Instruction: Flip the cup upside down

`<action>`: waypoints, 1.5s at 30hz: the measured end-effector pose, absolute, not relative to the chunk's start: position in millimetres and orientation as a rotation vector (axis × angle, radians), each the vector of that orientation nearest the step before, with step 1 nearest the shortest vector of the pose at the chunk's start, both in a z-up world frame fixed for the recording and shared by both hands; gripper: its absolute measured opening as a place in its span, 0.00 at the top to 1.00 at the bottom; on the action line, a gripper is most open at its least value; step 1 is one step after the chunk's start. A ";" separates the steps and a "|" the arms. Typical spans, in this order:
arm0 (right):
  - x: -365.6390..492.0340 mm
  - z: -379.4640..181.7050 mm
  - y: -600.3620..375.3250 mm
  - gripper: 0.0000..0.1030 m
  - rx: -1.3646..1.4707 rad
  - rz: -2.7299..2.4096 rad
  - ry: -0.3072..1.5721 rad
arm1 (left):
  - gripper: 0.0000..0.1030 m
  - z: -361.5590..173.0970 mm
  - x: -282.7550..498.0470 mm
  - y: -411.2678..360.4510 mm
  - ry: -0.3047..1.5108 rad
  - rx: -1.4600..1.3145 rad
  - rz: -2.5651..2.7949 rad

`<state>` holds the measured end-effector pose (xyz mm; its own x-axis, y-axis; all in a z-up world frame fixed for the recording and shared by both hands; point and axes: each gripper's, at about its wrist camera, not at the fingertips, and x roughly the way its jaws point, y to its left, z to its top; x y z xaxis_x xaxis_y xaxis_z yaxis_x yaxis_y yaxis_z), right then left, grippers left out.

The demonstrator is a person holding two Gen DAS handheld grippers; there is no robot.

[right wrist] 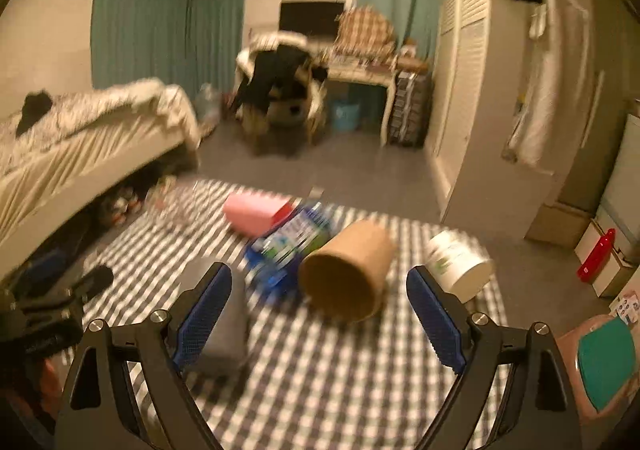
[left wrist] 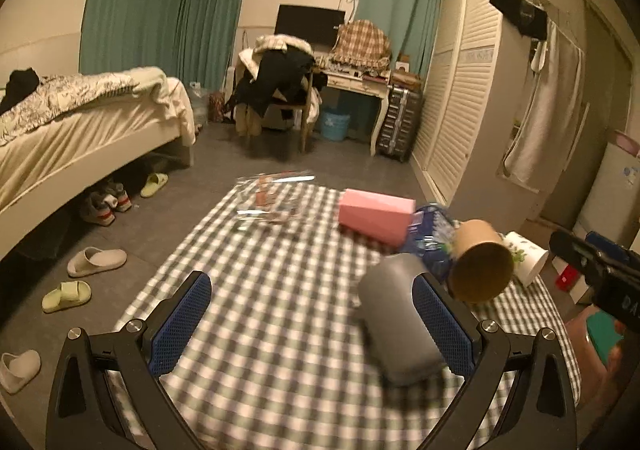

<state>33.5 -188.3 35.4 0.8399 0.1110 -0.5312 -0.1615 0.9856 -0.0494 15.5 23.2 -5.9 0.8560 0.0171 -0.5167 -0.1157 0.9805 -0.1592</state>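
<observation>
A brown paper cup (right wrist: 348, 270) lies on its side on the checkered tablecloth (right wrist: 320, 370), its open mouth toward me; it also shows in the left wrist view (left wrist: 482, 260). My right gripper (right wrist: 320, 314) is open and empty, its blue-padded fingers (right wrist: 434, 320) set just short of the cup on either side. My left gripper (left wrist: 312, 326) is open and empty over the cloth, with a grey cylindrical object (left wrist: 400, 322) lying against its right finger. The right gripper also shows at the right edge of the left wrist view (left wrist: 596, 266).
A pink box (left wrist: 376, 216), a blue packet (left wrist: 434, 238) and a white patterned cup (right wrist: 456, 264) on its side lie around the brown cup. Clear plastic packaging (left wrist: 272, 198) sits at the table's far edge. Bed at left, wardrobe at right, slippers on the floor.
</observation>
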 end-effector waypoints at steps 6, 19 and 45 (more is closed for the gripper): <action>24.2 18.0 -237.8 0.13 -0.006 0.115 0.510 | 0.00 -11.0 14.3 -25.9 0.525 -0.142 0.081; 33.2 -20.6 -285.3 0.13 0.045 0.044 0.590 | 0.00 -53.2 32.6 -78.8 0.562 -0.084 0.115; 37.8 -28.7 -281.3 0.13 0.075 0.069 0.618 | 0.27 -39.6 29.5 -73.1 0.609 -0.030 0.072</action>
<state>37.8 -281.3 -28.7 0.8128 0.0868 -0.5761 -0.0420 0.9950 0.0905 29.5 -73.1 -39.6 0.8178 0.0588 -0.5725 -0.0765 0.9970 -0.0069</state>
